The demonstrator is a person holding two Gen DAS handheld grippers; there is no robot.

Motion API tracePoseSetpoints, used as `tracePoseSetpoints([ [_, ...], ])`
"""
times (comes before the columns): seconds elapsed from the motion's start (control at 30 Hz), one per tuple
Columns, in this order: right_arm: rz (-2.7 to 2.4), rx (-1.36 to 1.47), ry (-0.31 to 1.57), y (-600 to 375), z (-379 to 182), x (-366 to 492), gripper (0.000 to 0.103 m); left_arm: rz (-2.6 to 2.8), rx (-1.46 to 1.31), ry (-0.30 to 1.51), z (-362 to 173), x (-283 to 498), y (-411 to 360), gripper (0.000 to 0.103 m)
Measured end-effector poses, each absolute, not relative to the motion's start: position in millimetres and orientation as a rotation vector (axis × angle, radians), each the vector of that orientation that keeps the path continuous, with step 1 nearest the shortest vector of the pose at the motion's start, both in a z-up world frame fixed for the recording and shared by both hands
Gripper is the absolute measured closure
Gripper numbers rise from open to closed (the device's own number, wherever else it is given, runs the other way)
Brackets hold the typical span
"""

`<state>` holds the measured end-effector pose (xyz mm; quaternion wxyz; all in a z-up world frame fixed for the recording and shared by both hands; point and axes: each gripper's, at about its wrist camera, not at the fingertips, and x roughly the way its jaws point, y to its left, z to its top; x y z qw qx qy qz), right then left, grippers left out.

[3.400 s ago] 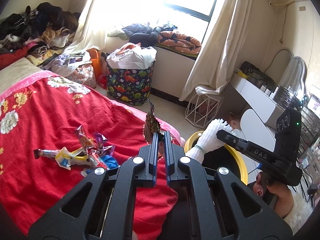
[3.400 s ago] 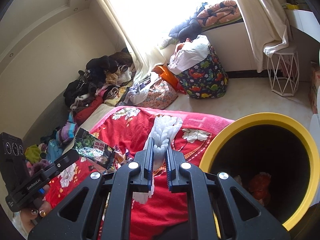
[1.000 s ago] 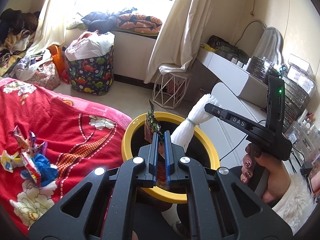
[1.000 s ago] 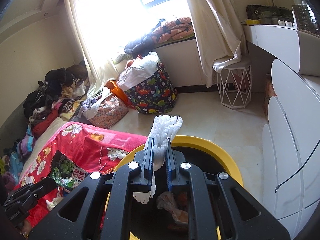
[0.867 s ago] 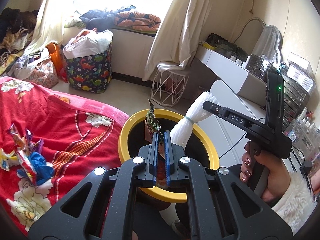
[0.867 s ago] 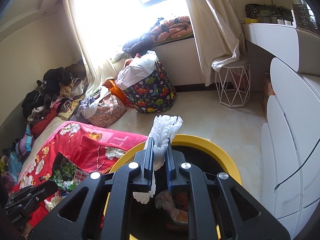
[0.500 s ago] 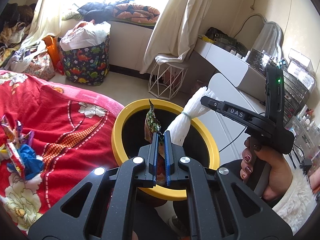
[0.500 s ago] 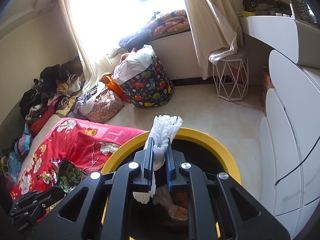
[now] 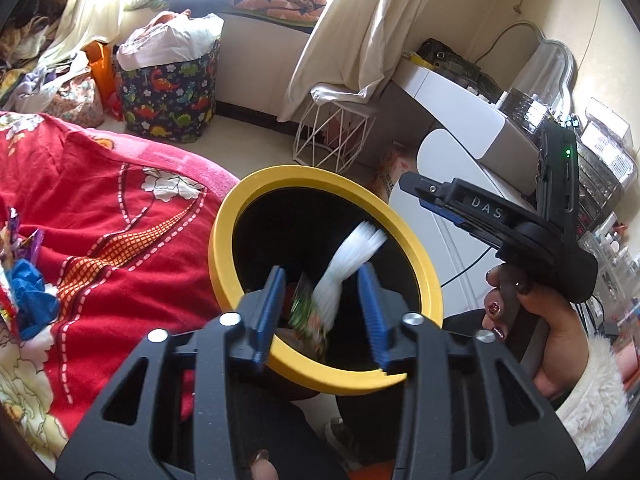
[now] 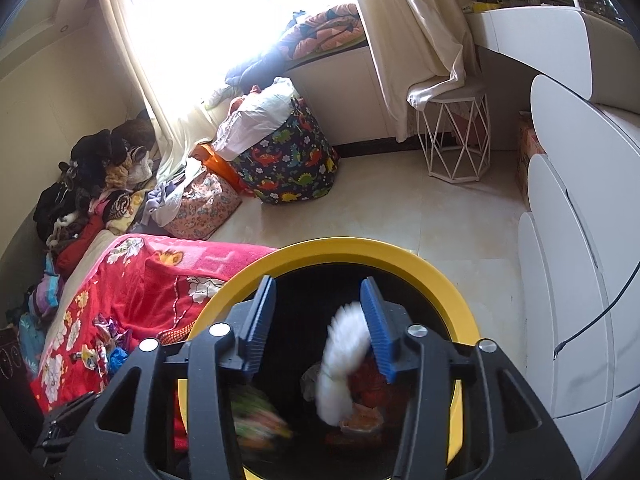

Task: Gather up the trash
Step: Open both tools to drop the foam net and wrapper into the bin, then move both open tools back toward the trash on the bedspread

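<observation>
A black bin with a yellow rim (image 9: 256,194) (image 10: 360,250) stands beside the red bed. My left gripper (image 9: 322,314) is open above the bin. A green snack wrapper (image 9: 306,314) (image 10: 260,420) falls, blurred, inside the bin. My right gripper (image 10: 318,326) is open above the bin; it also shows in the left wrist view (image 9: 436,200). A white bundle of plastic (image 9: 348,266) (image 10: 340,368) falls, blurred, into the bin. Other trash (image 10: 362,416) lies at the bin's bottom.
Several candy wrappers (image 9: 22,276) (image 10: 102,350) lie on the red bedspread (image 9: 100,208). A dinosaur-print hamper (image 10: 292,160), a white wire stool (image 10: 456,140), a white dresser (image 10: 580,240) and piled clothes (image 10: 88,184) stand around the room.
Both grippers have opened over the bin. The green wrapper and the white bundle have left the jaws and are falling inside.
</observation>
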<state>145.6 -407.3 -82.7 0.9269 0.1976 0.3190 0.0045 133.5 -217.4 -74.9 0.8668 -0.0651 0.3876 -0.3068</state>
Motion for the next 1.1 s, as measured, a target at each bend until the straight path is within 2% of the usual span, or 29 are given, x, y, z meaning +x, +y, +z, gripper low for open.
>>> tracePoseSetpoints([
  [0.07, 0.009, 0.407, 0.653, -407.8, -83.0, 145.2, 0.054, -0.633, -0.138, 0.809, -75.5, 132.1, -216.2, 0.06],
  [0.1, 0.01, 0.406, 0.653, -408.2, -83.1, 145.4, 0.053, -0.624, -0.139, 0.804, -75.5, 131.4, -214.8, 0.051],
  [0.17, 0.012, 0.406, 0.652, -408.2, -83.0, 145.0, 0.048, -0.609, -0.143, 0.796, -74.6, 129.8, -212.1, 0.043],
  [0.23, 0.016, 0.406, 0.645, -408.5, -81.9, 144.1, 0.046, -0.59, -0.143, 0.788, -72.7, 129.1, -209.3, 0.03],
  [0.37, 0.02, 0.406, 0.632, -406.6, -79.4, 142.5, 0.036, -0.544, -0.14, 0.761, -68.2, 127.1, -200.9, 0.012],
  [0.57, 0.034, 0.405, 0.61, -403.2, -72.9, 139.7, 0.032, -0.482, -0.141, 0.74, -62.2, 127.7, -185.2, 0.011],
  [1.1, 0.141, 0.348, 0.553, -358.2, -52.5, 132.1, 0.029, -0.369, -0.145, 0.648, -36.2, 123.4, -136.7, 0.011],
])
